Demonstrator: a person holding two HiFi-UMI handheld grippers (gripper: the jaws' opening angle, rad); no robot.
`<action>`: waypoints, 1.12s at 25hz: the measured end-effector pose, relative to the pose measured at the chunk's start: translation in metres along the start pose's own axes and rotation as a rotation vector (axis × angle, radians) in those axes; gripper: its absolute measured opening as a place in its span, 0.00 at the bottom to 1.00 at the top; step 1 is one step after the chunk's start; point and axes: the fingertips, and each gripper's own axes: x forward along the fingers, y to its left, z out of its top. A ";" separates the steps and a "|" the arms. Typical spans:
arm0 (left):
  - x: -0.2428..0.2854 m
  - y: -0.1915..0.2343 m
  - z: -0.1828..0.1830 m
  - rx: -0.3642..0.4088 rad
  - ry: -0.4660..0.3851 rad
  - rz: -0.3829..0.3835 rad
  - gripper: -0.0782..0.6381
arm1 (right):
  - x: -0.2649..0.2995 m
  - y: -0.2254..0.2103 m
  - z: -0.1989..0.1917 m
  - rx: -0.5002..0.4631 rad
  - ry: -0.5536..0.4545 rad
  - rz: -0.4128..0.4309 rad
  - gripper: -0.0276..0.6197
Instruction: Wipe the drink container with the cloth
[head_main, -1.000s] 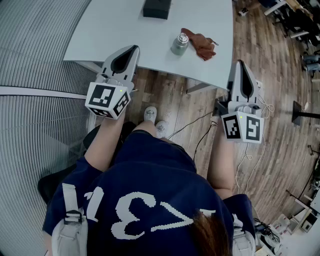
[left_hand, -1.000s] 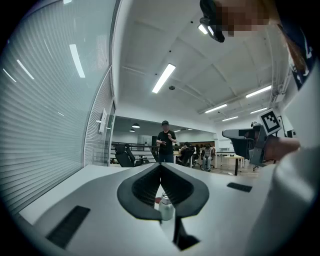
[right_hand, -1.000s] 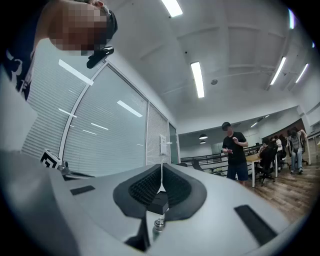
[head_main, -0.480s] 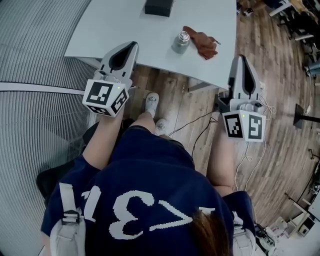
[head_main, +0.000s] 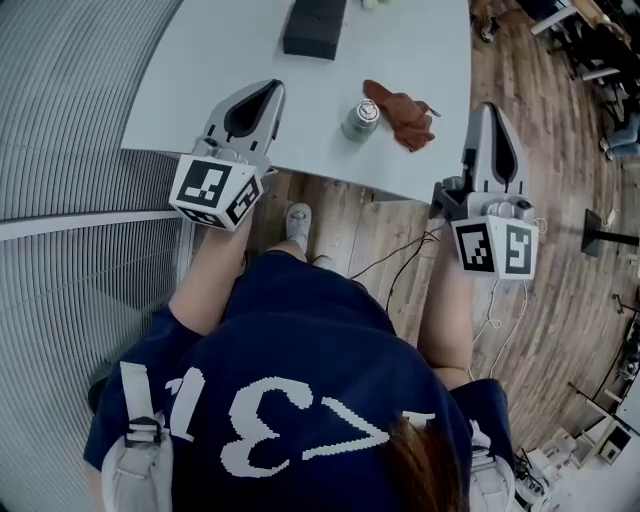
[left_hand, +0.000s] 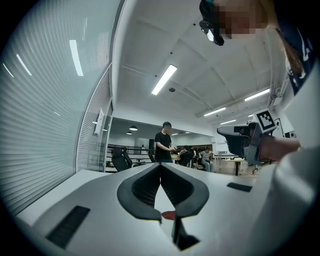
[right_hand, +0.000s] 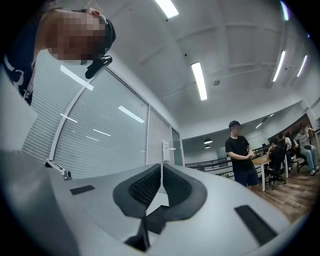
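Both of my grippers have come forward since a second ago, and the pale grey table (head_main: 250, 40) now sits closer under me, with more of the black rectangular box (head_main: 314, 27) in sight. My left gripper (head_main: 268, 92) hangs over the table's near edge. My right gripper (head_main: 486, 108) stands just off the table's right corner, above the wood floor (head_main: 560, 150). Each one's jaws are clenched together with nothing between them, and both point up and out at the room rather than down, so I judge this a carrying pose before any reach.

Between the two grippers stands the small silver metal drink container (head_main: 361, 120), upright near the front edge. A crumpled rust-brown cloth (head_main: 402, 100) lies just beside it on the right; whether they touch I cannot tell. That layout suits my right gripper for the cloth and my left for steadying the container.

No label shows on the container. My marker cubes (head_main: 214, 193) carry black-and-white squares only. Big white characters cross my navy shirt (head_main: 300, 380), not surely readable from above.
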 end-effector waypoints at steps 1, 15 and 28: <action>0.008 0.006 0.001 0.000 -0.005 -0.012 0.13 | 0.009 -0.002 0.000 -0.002 -0.004 -0.003 0.09; 0.085 0.038 -0.010 0.011 0.014 -0.214 0.13 | 0.071 -0.032 -0.041 0.026 0.059 -0.089 0.09; 0.125 0.018 -0.039 0.003 0.063 -0.275 0.13 | 0.121 -0.079 -0.059 0.075 0.078 0.006 0.09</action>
